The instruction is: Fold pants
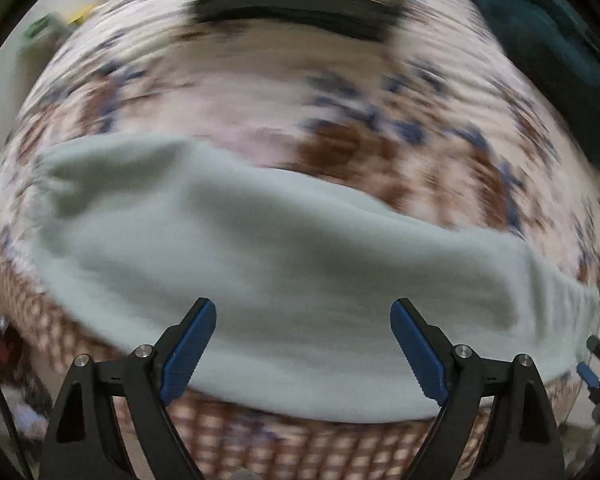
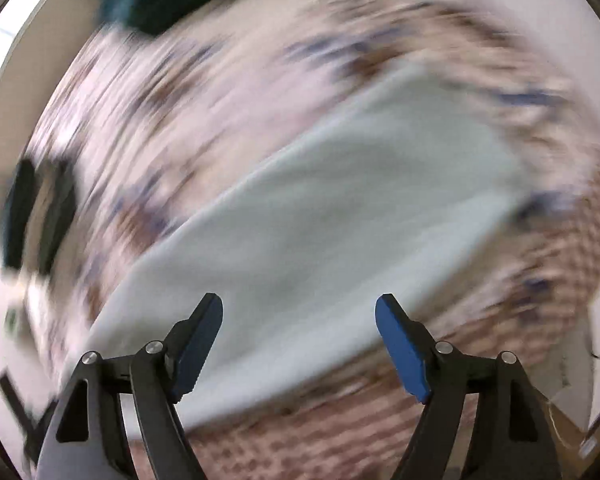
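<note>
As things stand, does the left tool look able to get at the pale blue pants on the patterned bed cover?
Probably yes. The left tool is open and points down over the pale blue pants, which lie on the patterned bed cover. Nothing shows between them, though the picture is blurred.

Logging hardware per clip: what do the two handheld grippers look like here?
Both match: the left gripper and right gripper have black angular linkage arms with silver round pivot pins, triangular cutouts near the base, and blue finger pads with ribbed inner faces. No cables, hands or sleeves show.
</note>
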